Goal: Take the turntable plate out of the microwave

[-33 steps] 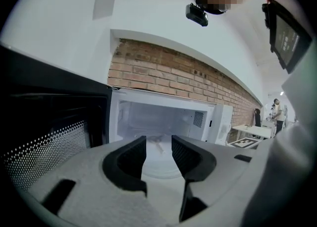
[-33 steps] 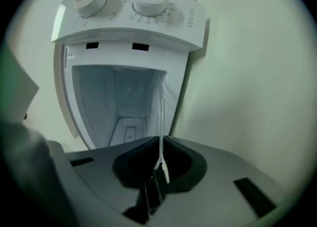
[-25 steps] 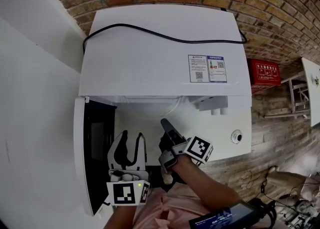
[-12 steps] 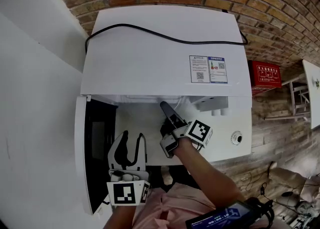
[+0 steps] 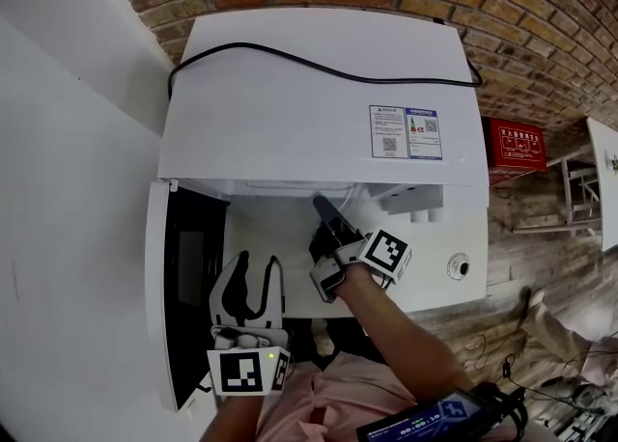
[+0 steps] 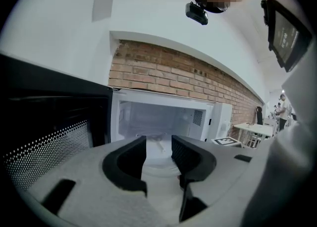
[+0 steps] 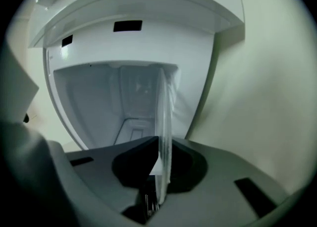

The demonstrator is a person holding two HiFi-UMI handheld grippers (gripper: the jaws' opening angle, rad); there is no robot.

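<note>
1. Glass turntable plate shows edge-on between the jaws of the right gripper. The jaws have just been closing and now clamp the plate's near rim at the mouth of the microwave.
2. Plate location: judging from the right gripper view, most of the disc lies inside the cavity and only the pinched rim reaches the opening.
3. Left gripper hangs with its jaws apart and nothing between them. It sits in front of the opening, beside the open door at the left.
4. Recommended draw: raise the rim slightly, then pull straight out toward the person. Keep the disc flat so that it clears the cavity's front lip.
5. Risk: a pinch on one edge of smooth glass is likely to slip or let the disc sag as more of it comes out. A slow pull suits it best.
6. Support: once a side rim is exposed, the free left gripper could take it and share the load.
</note>
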